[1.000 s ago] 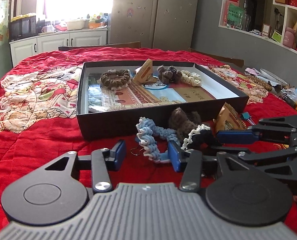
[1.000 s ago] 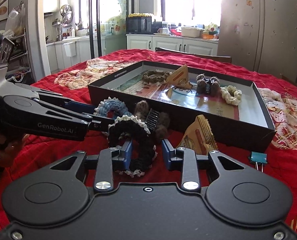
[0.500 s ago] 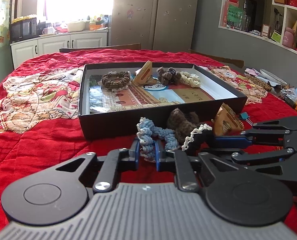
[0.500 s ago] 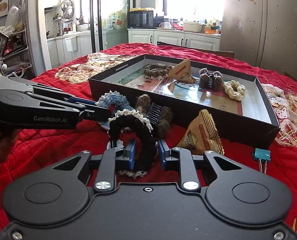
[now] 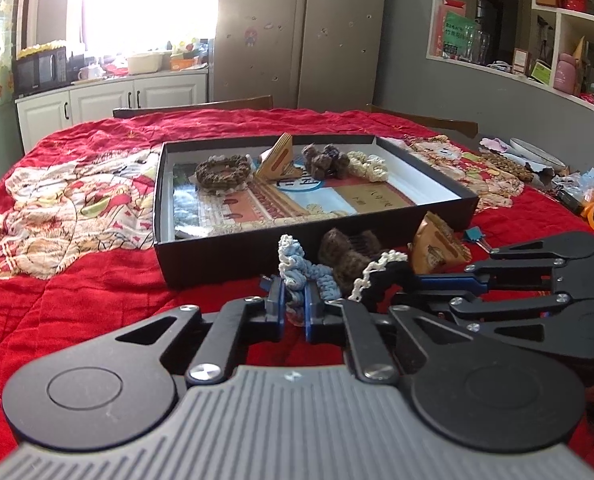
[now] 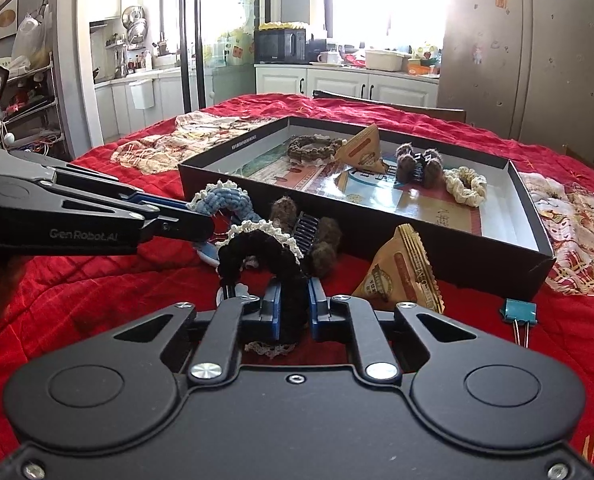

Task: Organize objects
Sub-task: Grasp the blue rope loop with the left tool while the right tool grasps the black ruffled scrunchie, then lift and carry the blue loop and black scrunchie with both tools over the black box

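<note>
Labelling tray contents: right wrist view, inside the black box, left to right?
Brown scrunchie → tan packet → furry brown clip → cream scrunchie, all in the box.

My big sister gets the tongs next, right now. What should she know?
Left tongs: shut on the blue scrunchie, in front of the box.
Right tongs: shut on the black scrunchie, beside the blue one.
Already in the box: brown scrunchie, one snack packet, brown hair clip, cream scrunchie.
Still on the red cloth: second brown hair clip, second snack packet, teal binder clip.
Likely next: place both scrunchies in the box, then the rest.
</note>
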Motion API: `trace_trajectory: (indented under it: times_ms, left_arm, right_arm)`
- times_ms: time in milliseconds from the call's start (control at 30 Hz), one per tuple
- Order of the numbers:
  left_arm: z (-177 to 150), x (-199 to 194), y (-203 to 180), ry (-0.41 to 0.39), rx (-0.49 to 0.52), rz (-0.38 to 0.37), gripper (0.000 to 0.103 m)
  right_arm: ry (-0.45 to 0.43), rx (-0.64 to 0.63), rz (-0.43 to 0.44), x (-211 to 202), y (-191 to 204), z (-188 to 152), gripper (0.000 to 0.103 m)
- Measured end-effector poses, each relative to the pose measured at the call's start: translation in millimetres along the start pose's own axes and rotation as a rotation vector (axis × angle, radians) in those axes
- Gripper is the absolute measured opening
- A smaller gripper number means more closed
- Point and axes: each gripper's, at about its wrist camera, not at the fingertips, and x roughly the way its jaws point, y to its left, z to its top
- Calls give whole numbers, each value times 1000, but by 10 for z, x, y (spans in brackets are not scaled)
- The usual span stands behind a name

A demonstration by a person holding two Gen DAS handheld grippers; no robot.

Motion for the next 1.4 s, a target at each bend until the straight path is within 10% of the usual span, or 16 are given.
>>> trace_trajectory:
  times_ms: [1400]
  left_arm:
    - [534, -488, -146, -203, 74, 14, 11]
  right_arm:
    - [-217, 4, -49, -637, -217, 653, 13]
